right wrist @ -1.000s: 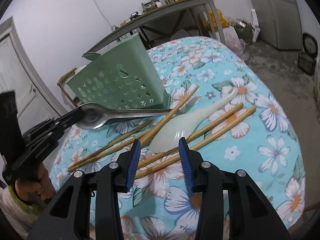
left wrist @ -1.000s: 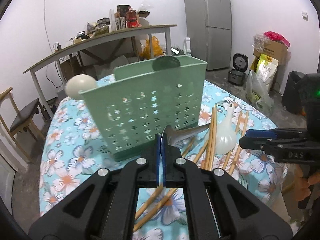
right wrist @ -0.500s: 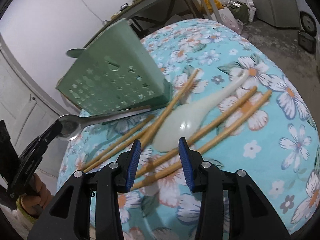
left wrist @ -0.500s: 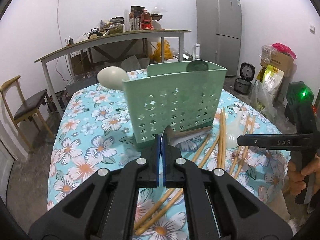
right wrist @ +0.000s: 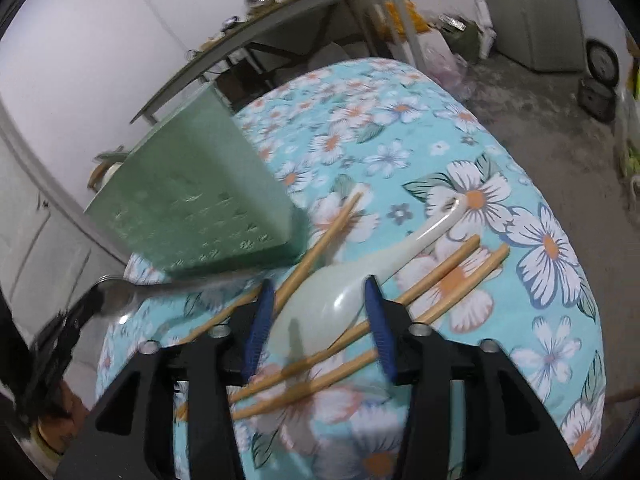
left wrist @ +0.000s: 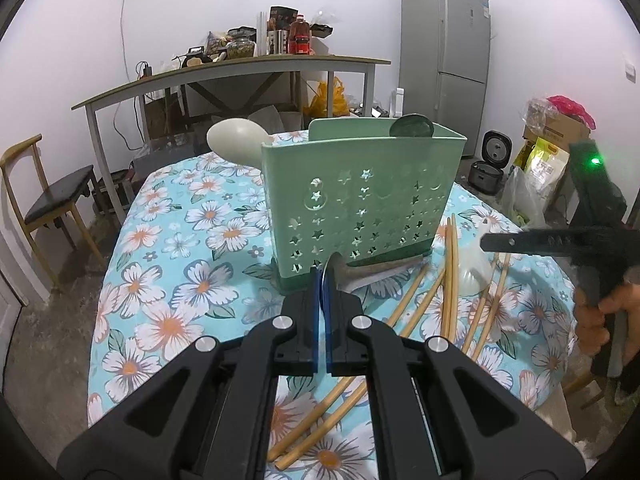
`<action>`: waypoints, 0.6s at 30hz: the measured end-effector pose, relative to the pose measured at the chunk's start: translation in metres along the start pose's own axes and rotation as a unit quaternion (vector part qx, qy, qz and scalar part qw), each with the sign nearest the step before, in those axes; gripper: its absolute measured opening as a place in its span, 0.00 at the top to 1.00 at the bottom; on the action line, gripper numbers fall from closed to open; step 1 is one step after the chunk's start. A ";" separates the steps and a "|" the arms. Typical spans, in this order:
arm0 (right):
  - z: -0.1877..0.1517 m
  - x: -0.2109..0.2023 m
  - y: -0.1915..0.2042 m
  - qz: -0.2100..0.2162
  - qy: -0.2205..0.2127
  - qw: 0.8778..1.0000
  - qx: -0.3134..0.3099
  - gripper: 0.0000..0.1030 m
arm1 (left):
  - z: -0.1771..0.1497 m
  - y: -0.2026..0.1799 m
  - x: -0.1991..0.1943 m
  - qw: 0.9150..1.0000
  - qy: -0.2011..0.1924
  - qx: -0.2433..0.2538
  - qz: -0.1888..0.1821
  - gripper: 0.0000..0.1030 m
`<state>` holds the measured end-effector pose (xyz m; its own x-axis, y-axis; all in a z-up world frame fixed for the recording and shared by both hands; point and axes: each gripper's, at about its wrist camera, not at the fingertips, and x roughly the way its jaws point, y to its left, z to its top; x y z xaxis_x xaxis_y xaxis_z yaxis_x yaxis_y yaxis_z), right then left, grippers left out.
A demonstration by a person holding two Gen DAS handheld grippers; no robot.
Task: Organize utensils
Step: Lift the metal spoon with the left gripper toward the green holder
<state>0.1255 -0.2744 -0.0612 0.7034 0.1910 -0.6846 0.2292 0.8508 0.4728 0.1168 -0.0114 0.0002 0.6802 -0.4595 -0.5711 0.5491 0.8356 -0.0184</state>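
Observation:
My left gripper (left wrist: 323,278) is shut on the bowl of a metal spoon (left wrist: 374,273), whose handle points right along the foot of the green perforated caddy (left wrist: 360,208). A pale spoon (left wrist: 236,144) and a dark spoon head (left wrist: 412,126) stick up out of the caddy. My right gripper (right wrist: 318,318) hangs low over a white ceramic spoon (right wrist: 332,300). Its jaws are opening, with the spoon's bowl between them and the pads clear of it. Several bamboo chopsticks (right wrist: 444,274) lie crossed under and around that spoon. The right wrist view is blurred.
Everything rests on a round table with a blue flowered cloth (left wrist: 192,240). Behind it stand a long cluttered table (left wrist: 240,68), a wooden chair (left wrist: 52,200) on the left and a grey fridge (left wrist: 446,60). Bags and a rice cooker (left wrist: 486,172) sit on the floor.
My right gripper has closed in over the white ceramic spoon and its jaws have spread wider. The left gripper has shifted sideways with the metal spoon still in it.

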 end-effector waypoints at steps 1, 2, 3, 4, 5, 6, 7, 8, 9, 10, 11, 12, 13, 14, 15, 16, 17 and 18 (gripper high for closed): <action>0.003 0.005 -0.003 0.003 0.008 1.000 0.006 0.48 | 0.000 0.000 0.000 1.000 0.001 -0.001 0.000 0.99; 0.005 0.010 -0.005 0.000 0.015 1.000 0.011 0.47 | -0.001 0.001 0.001 1.000 0.001 -0.002 0.000 0.99; 0.007 0.016 -0.008 -0.007 0.027 0.999 0.020 0.47 | -0.001 0.001 0.001 1.000 0.001 -0.002 0.000 0.99; 0.008 0.021 -0.011 -0.007 0.037 0.999 0.026 0.47 | -0.001 0.001 0.001 1.000 0.001 -0.002 -0.001 0.99; 0.009 0.023 -0.012 -0.006 0.041 0.999 0.031 0.47 | -0.001 0.002 0.001 1.000 0.001 -0.003 -0.001 0.99; 0.010 0.023 -0.011 -0.007 0.045 0.998 0.034 0.46 | -0.001 0.001 0.001 1.000 0.001 -0.003 0.000 0.99; 0.010 0.023 -0.010 -0.008 0.050 0.998 0.034 0.43 | -0.002 0.001 0.001 1.000 0.001 -0.003 0.000 0.99; 0.010 0.023 -0.007 -0.007 0.056 0.998 0.033 0.41 | -0.002 0.002 0.001 1.000 0.001 -0.004 0.000 0.99; 0.009 0.023 -0.006 -0.005 0.063 0.997 0.033 0.40 | -0.001 0.002 0.001 1.000 0.002 -0.005 -0.001 0.99; 0.007 0.025 -0.005 0.004 0.076 0.996 0.037 0.40 | -0.002 0.002 0.001 1.000 0.002 -0.006 -0.002 0.99; 0.005 0.025 -0.004 0.018 0.084 0.995 0.043 0.40 | -0.002 0.002 0.001 1.000 0.002 -0.007 -0.002 0.99; 0.003 0.025 -0.003 0.027 0.090 0.995 0.046 0.40 | -0.002 0.002 0.002 1.000 0.002 -0.007 -0.003 0.99; 0.001 0.024 -0.002 0.038 0.094 0.994 0.049 0.40 | -0.002 0.002 0.002 1.000 0.001 -0.008 -0.003 0.99; 0.000 0.022 -0.001 0.043 0.094 0.993 0.052 0.40 | -0.002 0.003 0.002 1.000 0.001 -0.008 -0.003 0.99; -0.001 0.020 0.000 0.049 0.093 0.993 0.054 0.40 | -0.002 0.003 0.002 1.000 0.001 -0.008 -0.003 0.99; -0.003 0.017 0.000 0.060 0.091 0.992 0.058 0.40 | -0.002 0.003 0.001 1.000 0.001 -0.008 -0.002 0.99; -0.004 0.014 -0.001 0.079 0.086 0.991 0.065 0.40 | -0.002 0.003 0.001 1.000 0.000 -0.008 -0.002 0.99; -0.006 0.011 0.000 0.092 0.082 0.990 0.068 0.40 | -0.002 0.003 0.001 1.000 0.001 -0.008 -0.002 0.99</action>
<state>0.1290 -0.2692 -0.0718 0.6254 0.4233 -0.6556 0.2034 0.7226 0.6606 0.1183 -0.0088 -0.0023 0.6773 -0.4629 -0.5718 0.5442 0.8382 -0.0339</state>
